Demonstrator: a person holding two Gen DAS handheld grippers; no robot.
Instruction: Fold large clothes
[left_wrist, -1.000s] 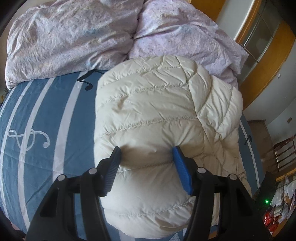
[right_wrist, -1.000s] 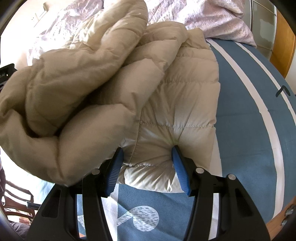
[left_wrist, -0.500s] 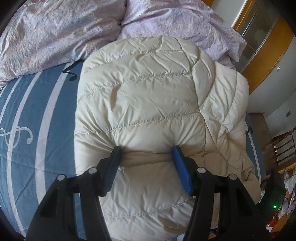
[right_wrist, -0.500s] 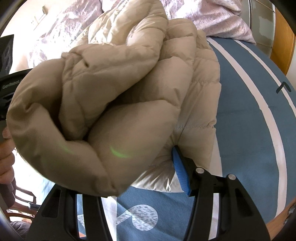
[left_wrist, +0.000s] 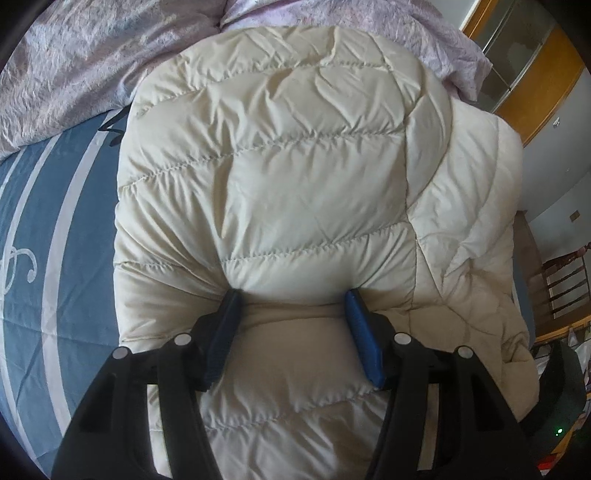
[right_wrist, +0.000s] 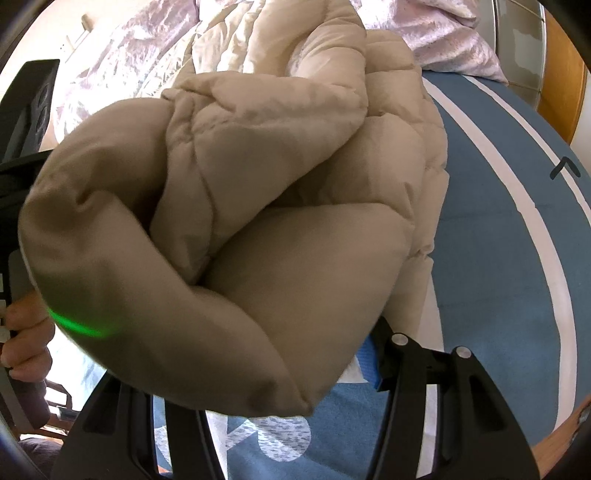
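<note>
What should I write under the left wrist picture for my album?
The left gripper pinches a fold of the puffy cream jacket on the blue striped bedspread.

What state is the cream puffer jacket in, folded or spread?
Partly folded: the jacket is doubled over itself on the bed, one fold pinched in the left gripper.

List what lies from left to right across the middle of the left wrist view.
Blue striped bedspread → cream puffer jacket → wooden chair.
</note>
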